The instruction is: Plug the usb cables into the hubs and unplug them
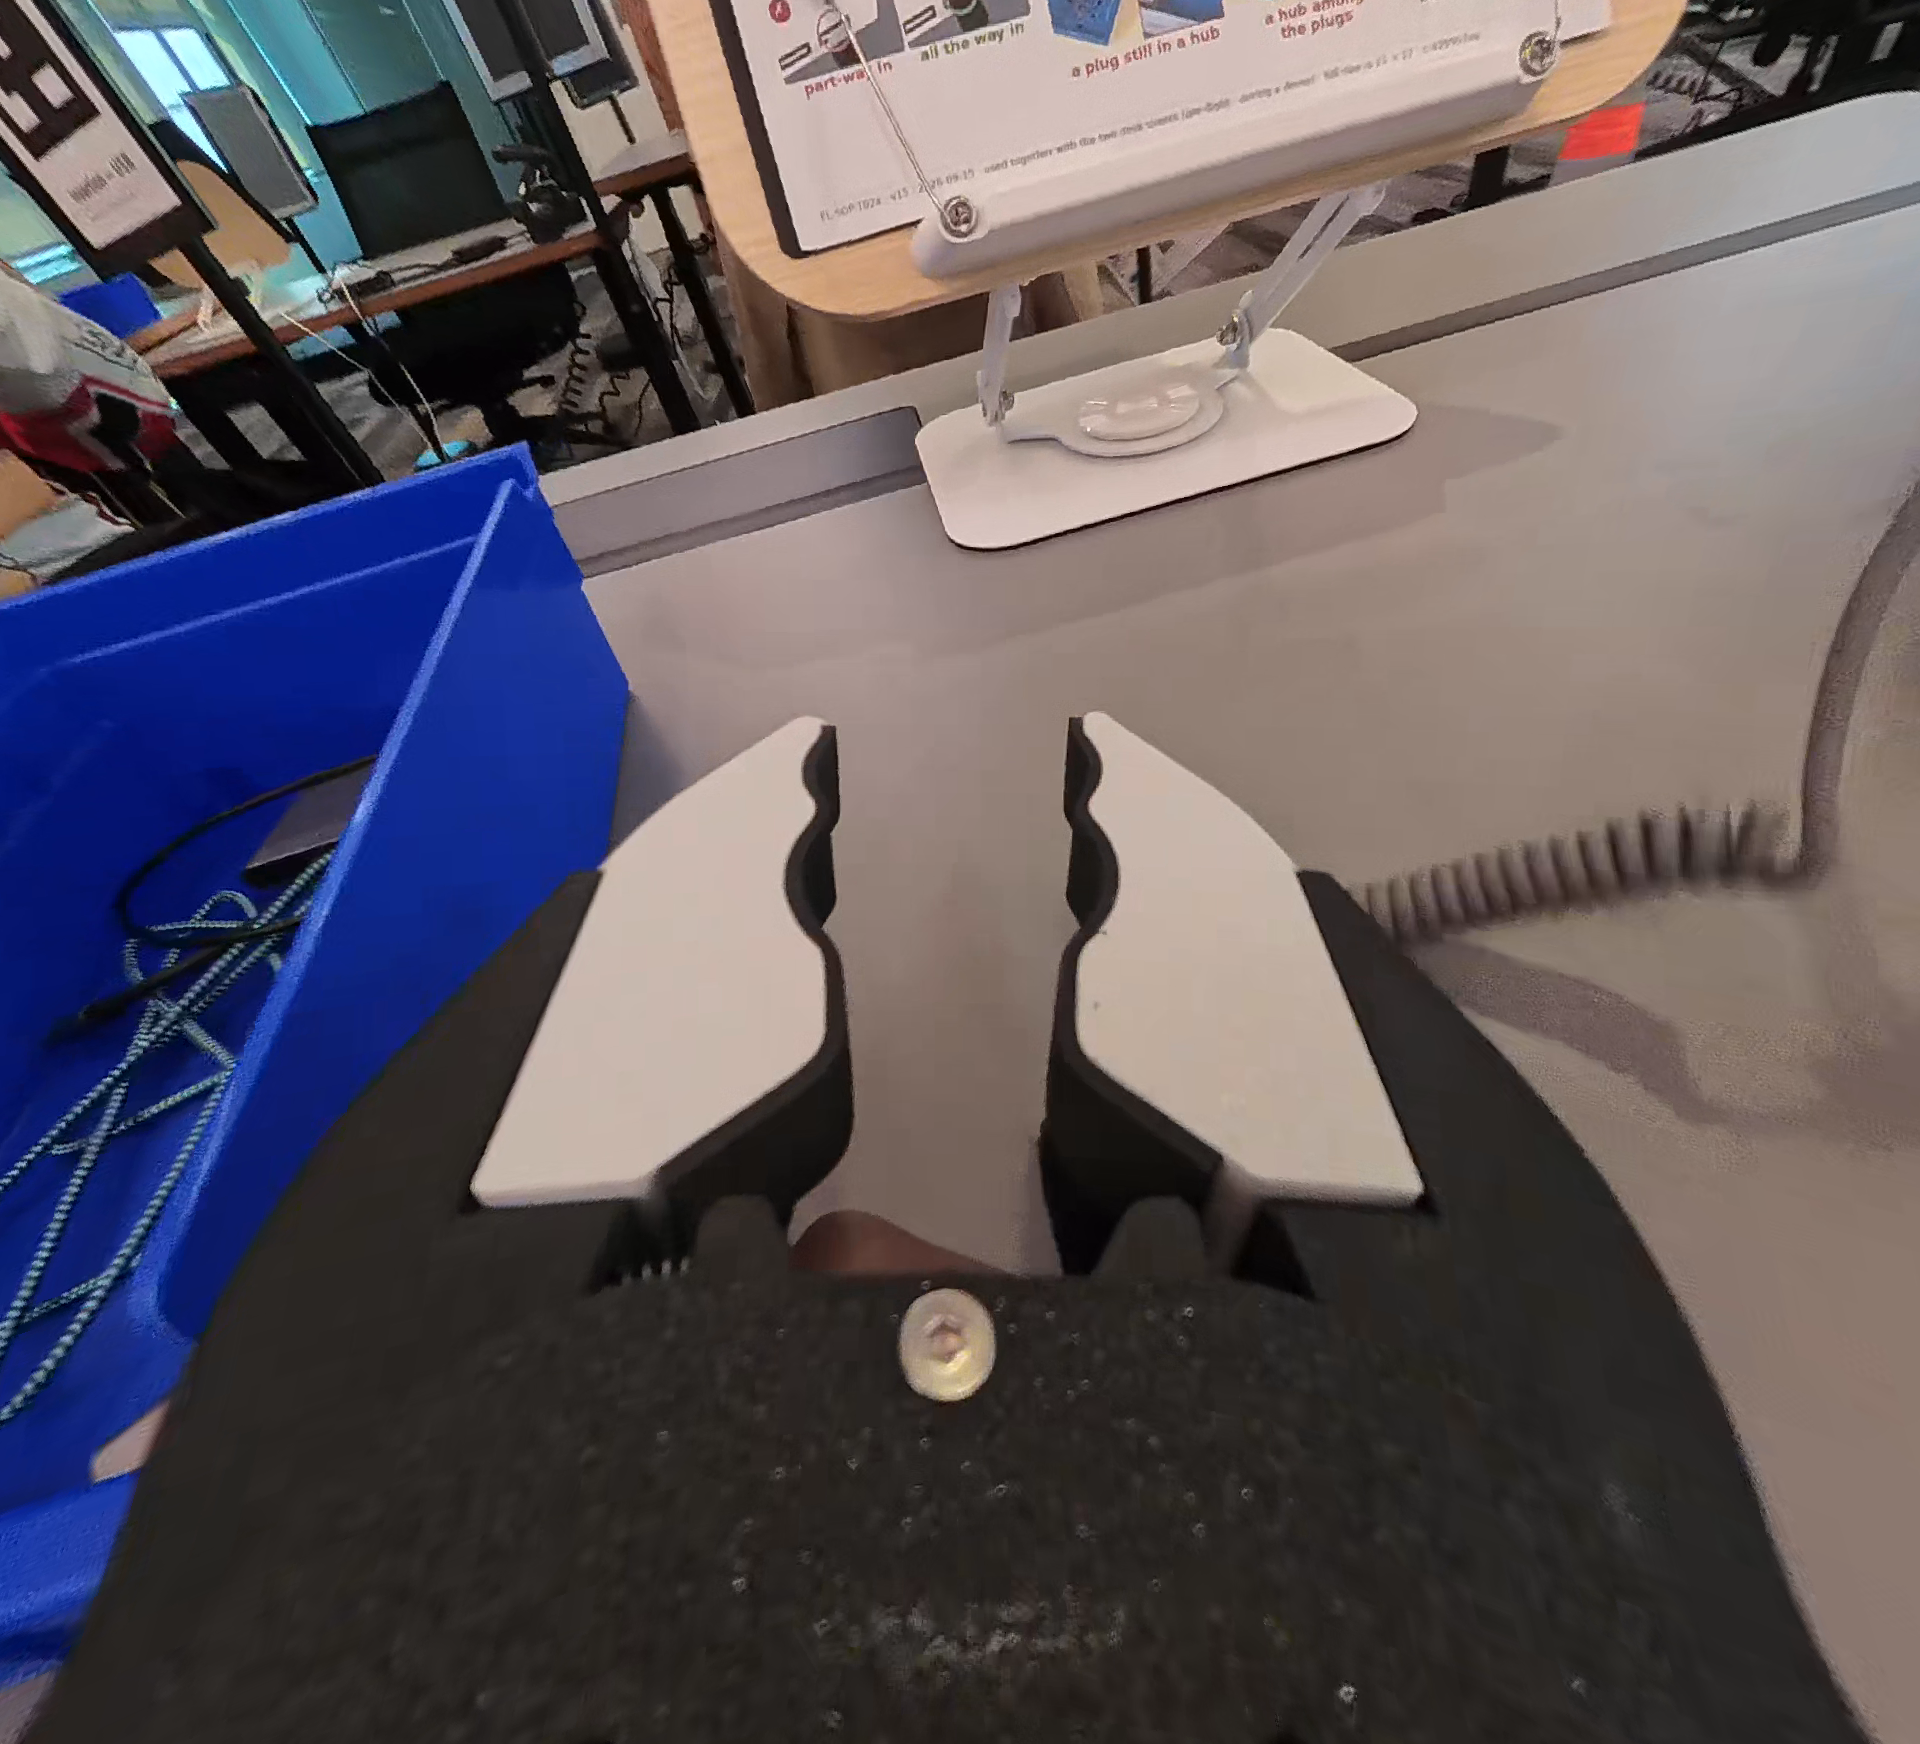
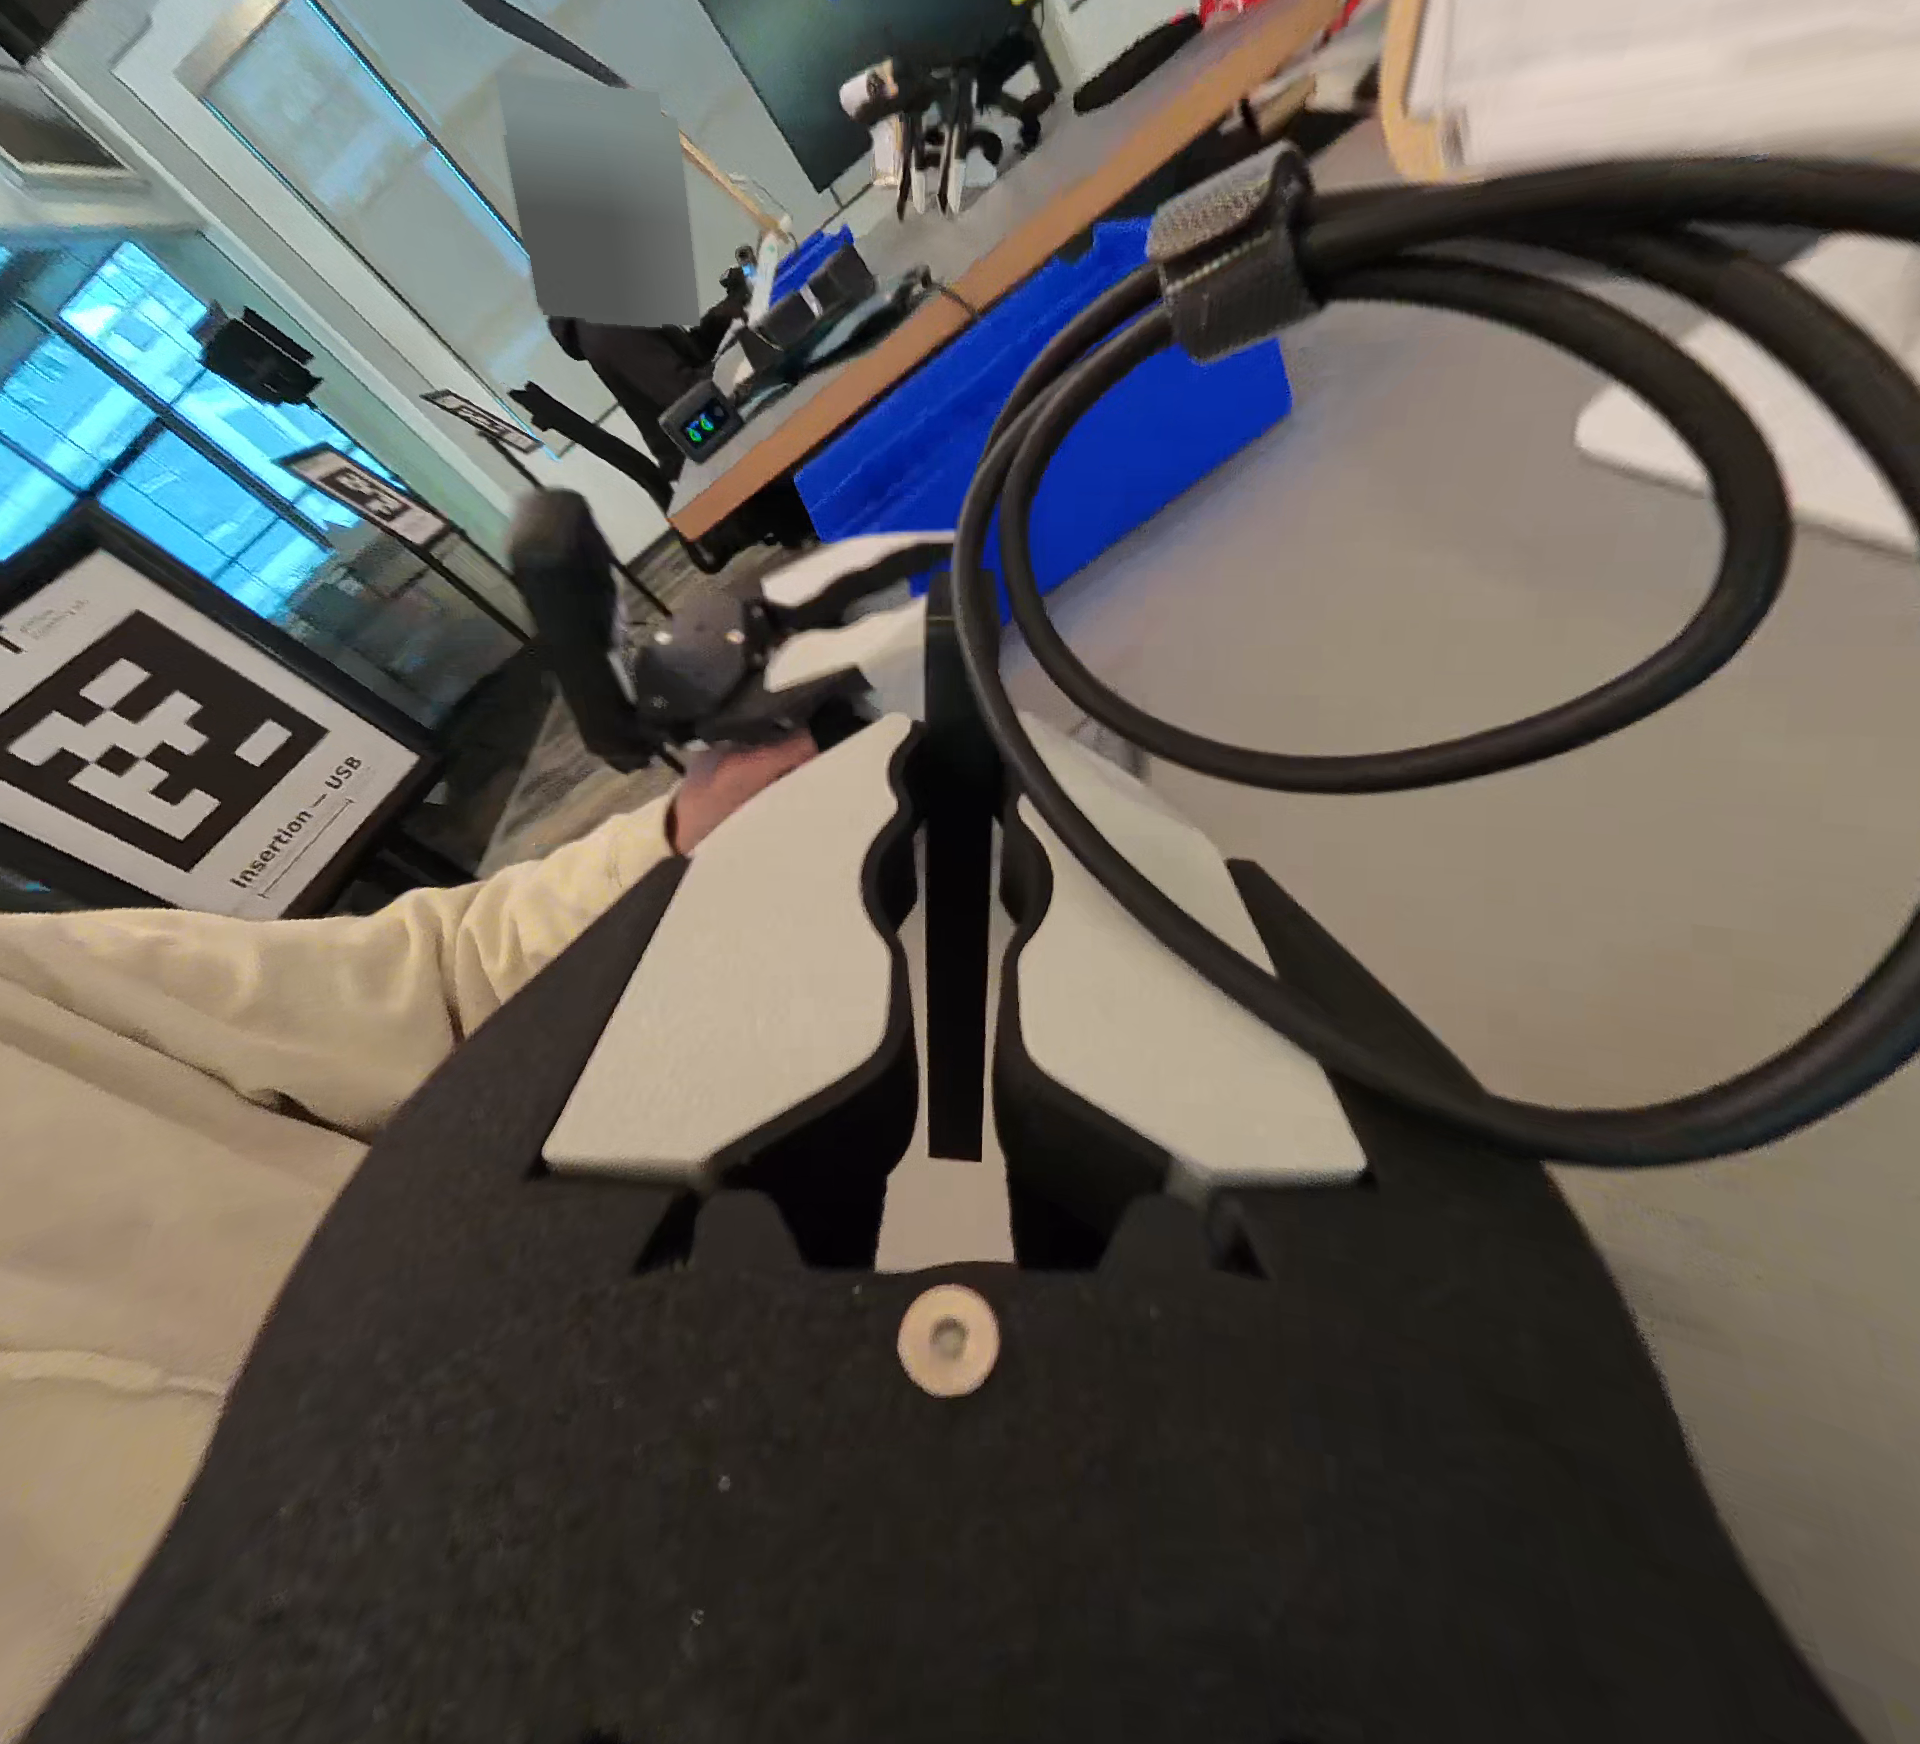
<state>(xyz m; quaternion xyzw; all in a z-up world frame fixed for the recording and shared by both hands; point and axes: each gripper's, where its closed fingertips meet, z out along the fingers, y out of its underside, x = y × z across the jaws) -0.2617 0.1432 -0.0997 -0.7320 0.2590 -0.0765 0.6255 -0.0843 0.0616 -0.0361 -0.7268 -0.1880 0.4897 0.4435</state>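
Here, the grey table [image 1: 1351,655] is the biggest thing I work over, and I place everything against the blue bin [image 1: 343,759] that stands at its left edge. The bin has tall walls, which I judge keeps loose parts together: inside it lie a blue braided cable [image 1: 156,1050], a thin black cable and a flat dark piece that may be a hub [image 1: 301,837], though I cannot tell for sure.

To the right of the bin and farther back stands the instruction board [image 1: 1143,32] on its white stand [image 1: 1164,447], tilted toward me so I can read it while working. Between bin and stand the tabletop is bare, which gives me room to bring both tools together; the bin's near wall is the edge I must not clip. A grey coiled cord [image 1: 1558,873] trails well to the right of the bin.

My right gripper [image 2: 956,759] is pinched on a flat black hub [image 2: 956,915], held edge-up, both pads pressed to its sides. Its thick black cable [image 2: 1403,738] loops to the right, bundled by a strap [image 2: 1231,271], so it hangs clear of the table.

My left gripper [image 1: 951,749] is just right of the bin, spread apart with nothing between its pads, I judge ready to take a plug.
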